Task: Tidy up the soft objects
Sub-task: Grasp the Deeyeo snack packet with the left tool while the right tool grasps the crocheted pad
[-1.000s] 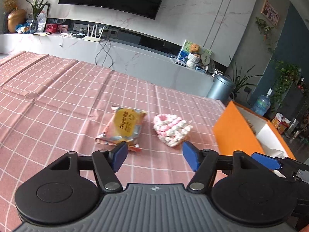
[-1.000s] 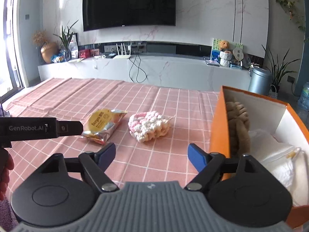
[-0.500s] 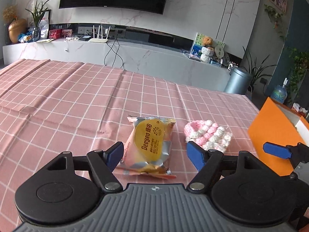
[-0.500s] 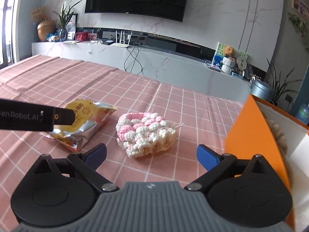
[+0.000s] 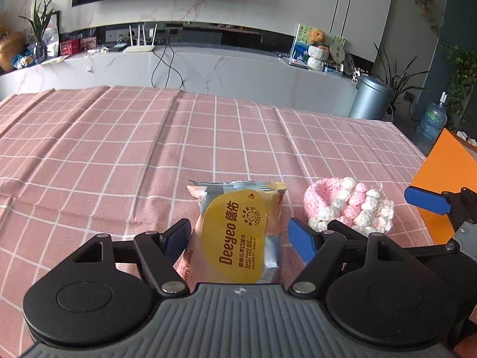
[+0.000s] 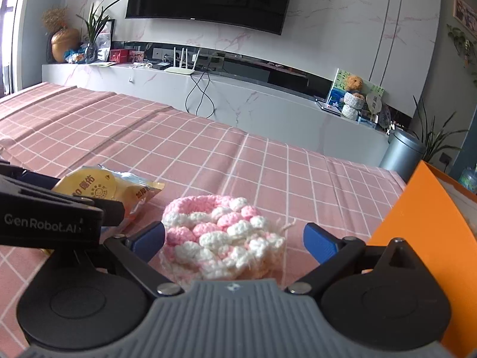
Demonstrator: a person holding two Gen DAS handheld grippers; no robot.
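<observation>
Softness is to be expected of both things. The wipes pack, lying on the pink checked worktop between the spread jaws of the left tool, is judged light, squashy and slick in its foil; it is best taken across its middle, by the long sides. The crochet piece, at 3 o'clock from the pack and just beside it, is framed by the wide-open right tool; it is judged light, yielding and grippy, and can be pinched across its width. Nothing is pressed by either pair of pads. The orange box at 3 o'clock is cut off by the frame, its contents hidden. The near ends of both things are covered by the tool bodies.
</observation>
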